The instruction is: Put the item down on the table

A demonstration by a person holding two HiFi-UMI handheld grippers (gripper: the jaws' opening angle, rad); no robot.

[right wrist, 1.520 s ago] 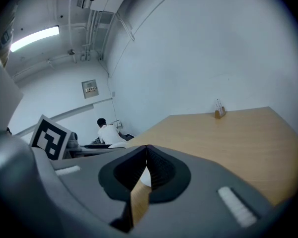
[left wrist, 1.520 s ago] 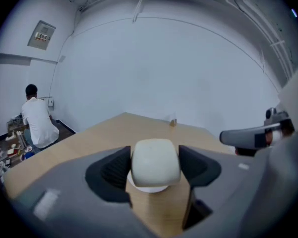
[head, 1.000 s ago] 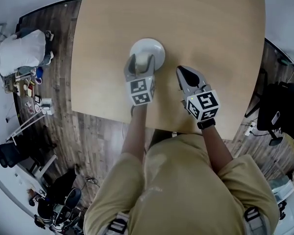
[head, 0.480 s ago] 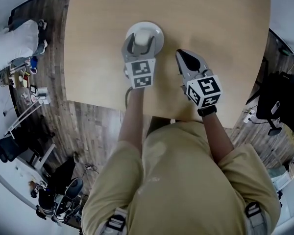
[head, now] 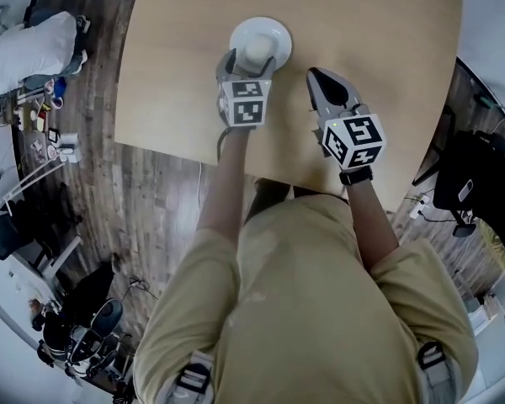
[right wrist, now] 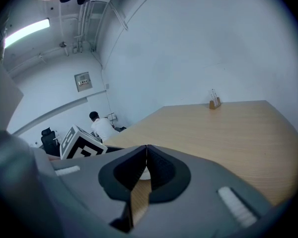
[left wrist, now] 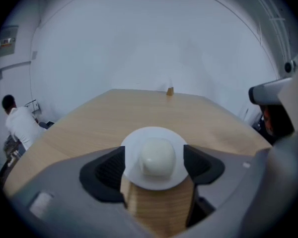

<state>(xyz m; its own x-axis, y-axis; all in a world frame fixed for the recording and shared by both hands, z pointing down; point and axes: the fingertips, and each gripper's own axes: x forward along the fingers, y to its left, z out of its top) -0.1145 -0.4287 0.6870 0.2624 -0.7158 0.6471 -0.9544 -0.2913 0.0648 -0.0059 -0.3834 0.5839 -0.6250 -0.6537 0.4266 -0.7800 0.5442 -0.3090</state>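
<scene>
The light wooden table [head: 362, 23] is taking up most of the head view, its near edge running just in front of the person in a tan shirt [head: 320, 310] and dark plank floor [head: 160, 200] showing past its left edge. Bare tabletop is lying open beyond and to the right of the work, all the way to the far edge. The left gripper [head: 249, 64] is reaching in over the near edge, and its jaws have just been opening. They are now standing wide, straddling the white plate [head: 279, 34] without pressing on it. The right gripper [head: 316, 76] is hovering just right of the plate, apart from it, its jaws clenched together on nothing. Each gripper's cube [head: 243, 103] is showing only black-and-white square markers. The plate is resting flat on the table, left of centre and well in from every edge. A pale rounded item [head: 257, 51] is sitting in its middle, between the left jaws' tips. A small wooden holder [left wrist: 170, 90] is standing at the far edge.
</scene>
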